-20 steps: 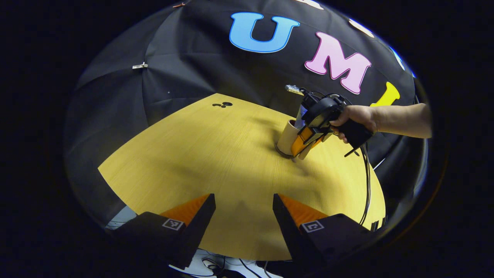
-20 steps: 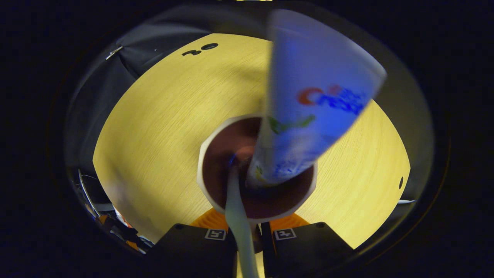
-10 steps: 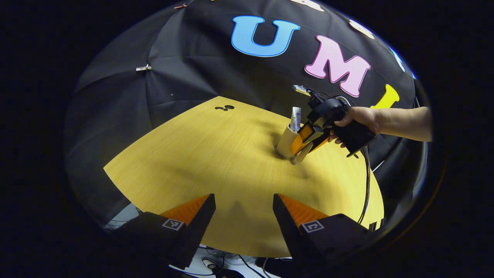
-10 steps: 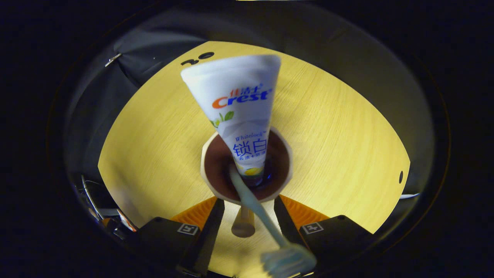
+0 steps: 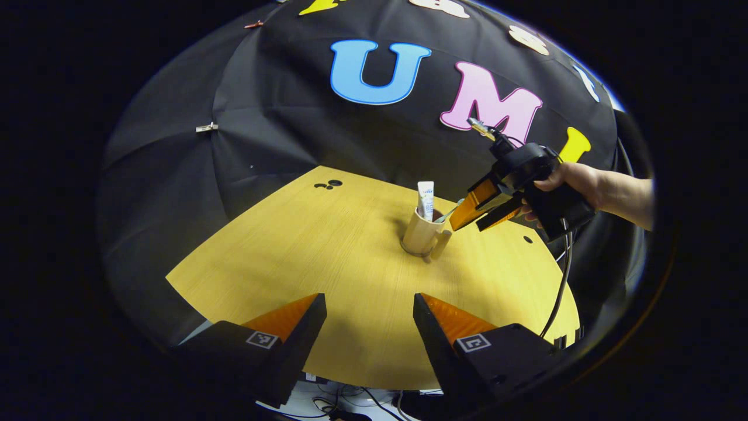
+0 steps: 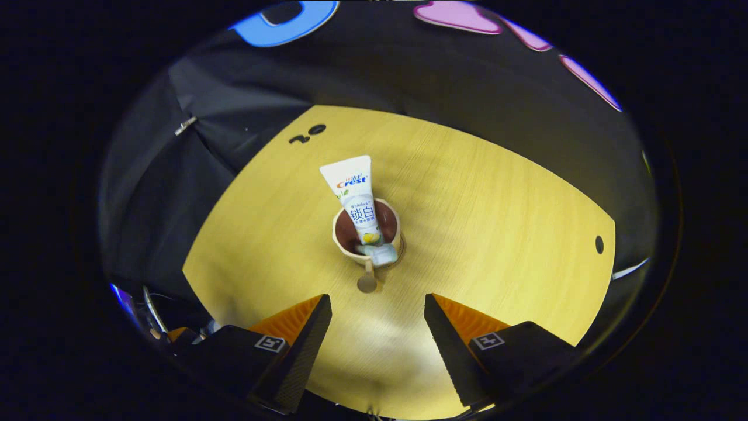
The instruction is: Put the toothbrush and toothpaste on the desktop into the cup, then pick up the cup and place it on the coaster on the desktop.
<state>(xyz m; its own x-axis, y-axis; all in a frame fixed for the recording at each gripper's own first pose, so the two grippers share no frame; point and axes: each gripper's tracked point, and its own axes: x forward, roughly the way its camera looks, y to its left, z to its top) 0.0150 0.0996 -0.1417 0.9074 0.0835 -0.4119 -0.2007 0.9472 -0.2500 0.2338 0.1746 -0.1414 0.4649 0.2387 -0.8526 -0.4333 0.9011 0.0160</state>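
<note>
A tan cup [image 5: 416,235] [image 6: 338,233] stands upright on the wooden table [image 5: 327,257], its handle [image 6: 367,282] pointing toward my right gripper. A white toothpaste tube [image 5: 425,200] [image 6: 355,188] sticks up out of it. A pale toothbrush leans on the rim, head [image 6: 378,254] [image 5: 453,210] up. A thin dark rim, seemingly the coaster [image 5: 407,250], shows under the cup's base. My right gripper [image 6: 377,305] [image 5: 466,225] hovers open above and behind the cup, held by a hand [image 5: 575,181], touching nothing. My left gripper [image 5: 368,316] stays open over the near table edge.
Small dark holes mark the table at the far side [image 5: 327,185] [image 6: 308,133] and near the right edge [image 5: 527,239] [image 6: 599,244]. A black cable [image 5: 560,286] hangs from the right gripper across the table's right corner. Bare wood lies between the cup and my left gripper.
The right gripper opened off the cup's handle and drew back and upward, leaving the cup standing with the toothpaste and toothbrush in it. The left gripper shifted only slightly.
</note>
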